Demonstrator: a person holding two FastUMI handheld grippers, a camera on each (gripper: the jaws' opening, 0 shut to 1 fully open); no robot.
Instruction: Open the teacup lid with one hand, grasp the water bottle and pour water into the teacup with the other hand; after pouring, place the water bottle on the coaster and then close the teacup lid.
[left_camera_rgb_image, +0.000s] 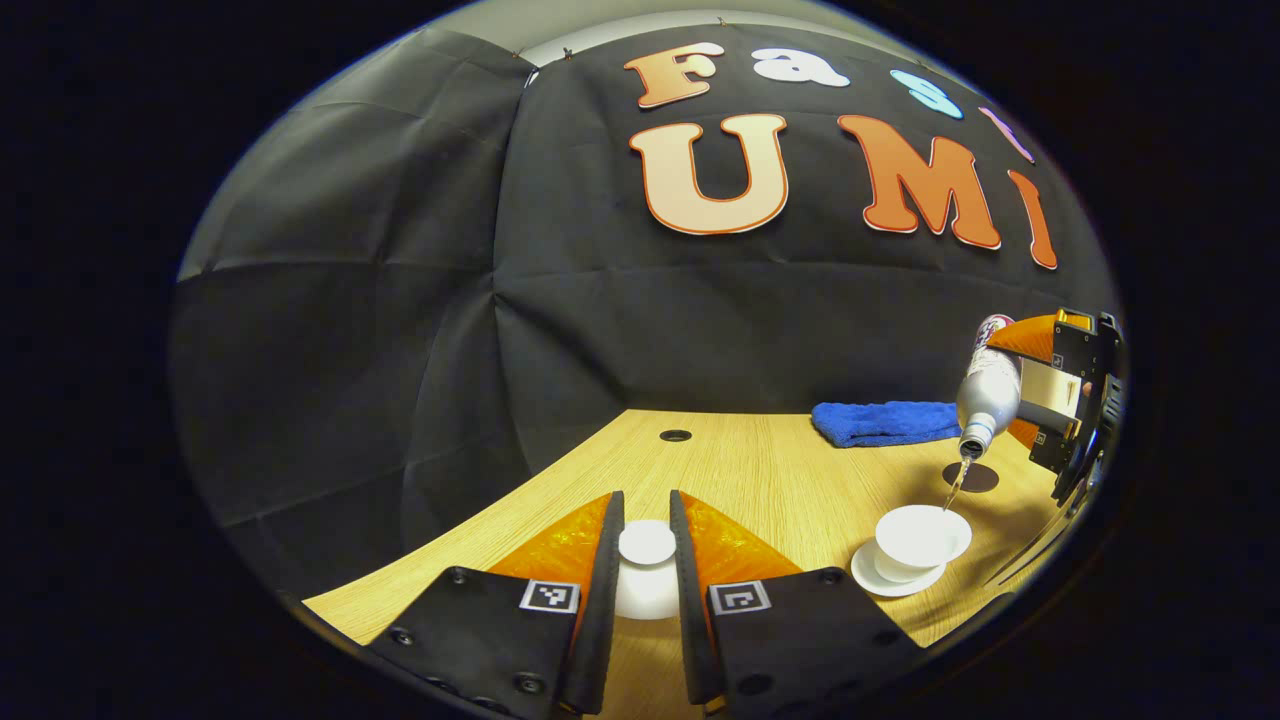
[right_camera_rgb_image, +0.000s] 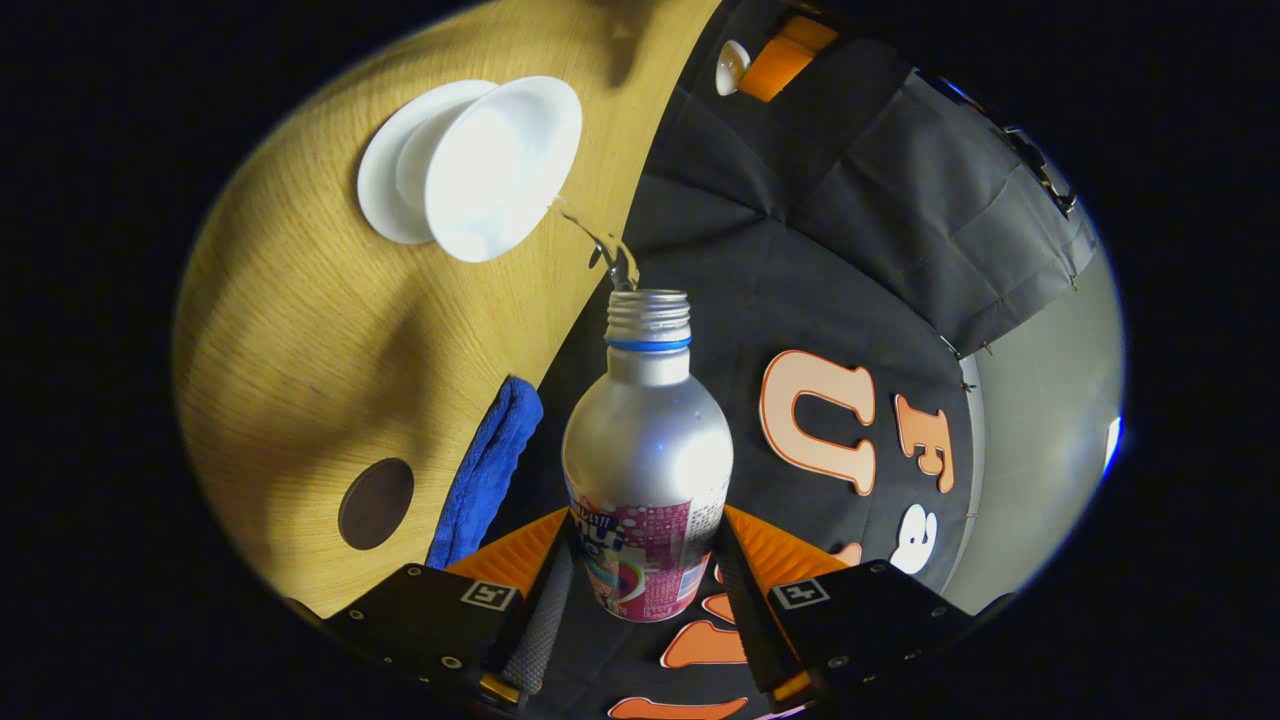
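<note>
At lower right of the left gripper view:
Teacup: the white teacup (left_camera_rgb_image: 920, 540) stands uncovered on its saucer (left_camera_rgb_image: 893, 577) on the wooden table (left_camera_rgb_image: 760, 470); what is inside it cannot be made out.
Water: a thin stream (left_camera_rgb_image: 955, 487) drops from the bottle's mouth onto the cup's right rim.
Water bottle: the silver water bottle (left_camera_rgb_image: 988, 392) hangs at the right edge above the cup, its long axis steeply tilted, open neck down and toward the cup, base up.
Right gripper: the right gripper (right_camera_rgb_image: 645, 585) has both fingers clamped on the bottle's labelled lower body, at bottom centre of the right gripper view.
Lid: the white lid (left_camera_rgb_image: 647, 543) sits at bottom centre.
Left gripper: the left gripper (left_camera_rgb_image: 646, 560) has its fingers pressed on the lid's knob.
Coaster: the dark round coaster (left_camera_rgb_image: 970, 477) lies bare, just behind the cup.
Cloth: a folded blue cloth (left_camera_rgb_image: 885, 422) rests at the table's far side, right of centre.
</note>
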